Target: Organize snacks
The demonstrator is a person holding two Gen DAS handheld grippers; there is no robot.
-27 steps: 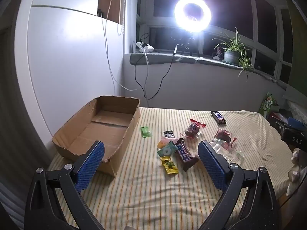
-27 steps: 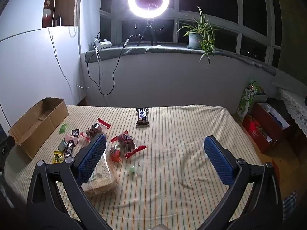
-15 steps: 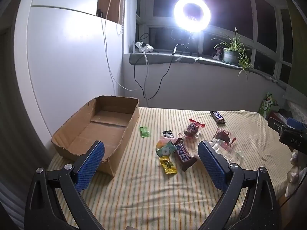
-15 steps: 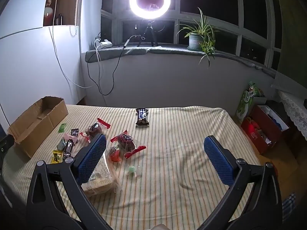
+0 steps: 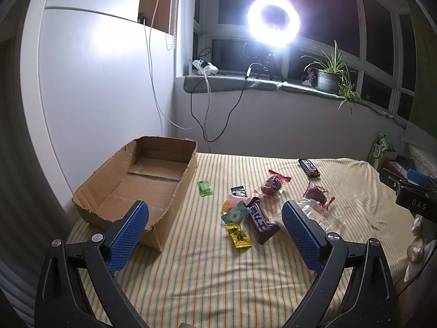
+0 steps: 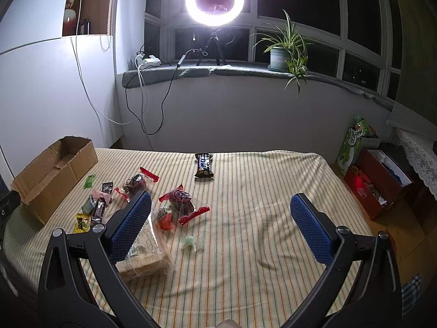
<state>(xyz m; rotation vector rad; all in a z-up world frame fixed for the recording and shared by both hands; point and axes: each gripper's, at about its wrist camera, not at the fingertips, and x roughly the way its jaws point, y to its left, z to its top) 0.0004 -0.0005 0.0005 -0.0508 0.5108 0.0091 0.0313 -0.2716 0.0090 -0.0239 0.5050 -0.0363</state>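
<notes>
**Change since 0.9 s ago.** Both views have shifted very slightly; the snacks sit a touch higher in the left view and lie as they did. Nothing picked up, nothing placed. Judgement: the sorting has not started, and both tools are only lining up.

**Left hand-held gripper** (image 5: 215, 220): jaws wide apart, empty, held above the striped bed (image 5: 207, 281), pointing between box and snack cluster.

**Right hand-held gripper** (image 6: 220, 216): jaws wide apart, empty, over the bed; its left finger overlaps the cracker pack in view, contact not clear.

**Container.** Cardboard box (image 5: 136, 183): open-topped, at the bed's left edge by the wall. Holds nothing visible; bare bottom flaps show.

**Snacks, all on the bed, outside the box.**
- Green sachet (image 5: 205, 187), nearest the box, apart from it.
- Small black packet (image 5: 238, 191).
- Mint pack (image 5: 235, 214), overlapping a pink wrapper.
- Yellow sachet (image 5: 238, 235), just below it.
- Brown bar (image 5: 260, 220), touching the mint pack.
- Two red-ended sweet bags (image 5: 273, 184) (image 5: 316, 193).
- Cracker pack (image 6: 144, 248), clear wrap, beside an orange packet (image 6: 165, 216).
- Pale green sweet (image 6: 189, 242), alone.
- Snickers bar (image 6: 204, 164), farthest back, well apart.
</notes>
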